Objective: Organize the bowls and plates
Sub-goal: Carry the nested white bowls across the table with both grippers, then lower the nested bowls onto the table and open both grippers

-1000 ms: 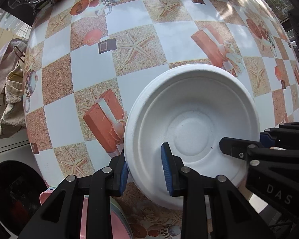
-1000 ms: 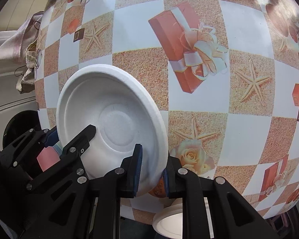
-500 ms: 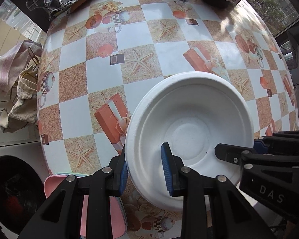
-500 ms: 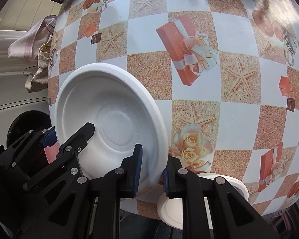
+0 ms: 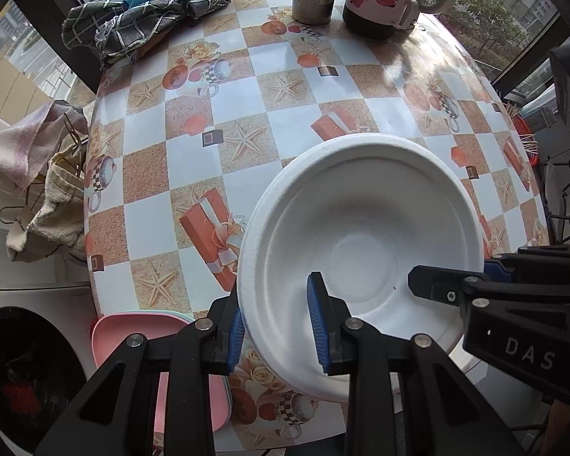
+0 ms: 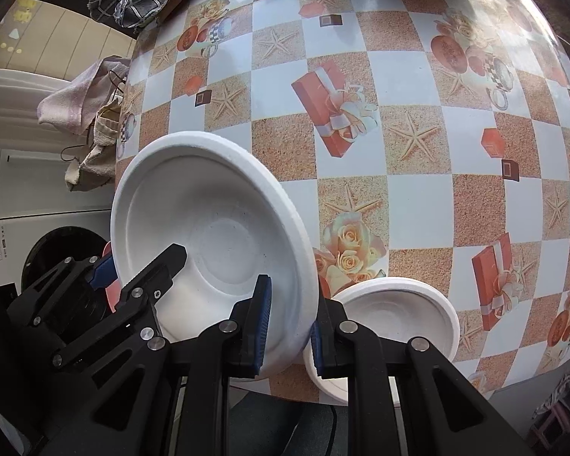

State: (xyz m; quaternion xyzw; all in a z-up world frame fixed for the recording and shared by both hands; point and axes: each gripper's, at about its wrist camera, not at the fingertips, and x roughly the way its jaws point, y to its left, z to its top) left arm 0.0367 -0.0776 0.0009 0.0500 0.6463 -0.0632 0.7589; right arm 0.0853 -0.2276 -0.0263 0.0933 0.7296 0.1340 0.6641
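both jaws are clenching the white bowl (image 5: pixel 361 224) at opposite rims; i am lifting it higher off the desk (image 5: pixel 247 87), freeing it for stacking.

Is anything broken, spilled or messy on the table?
Nothing looks broken or spilled. The big white foam bowl is tilted because the left gripper and right gripper pinch its rim. A crumpled dark checked cloth sits at the far edge of the patterned table, and the pink plastic tray overhangs the near edge.

Checked cloth (image 5: pixel 144 7), mugs (image 5: pixel 380 3) on tablecloth (image 5: pixel 247 87)
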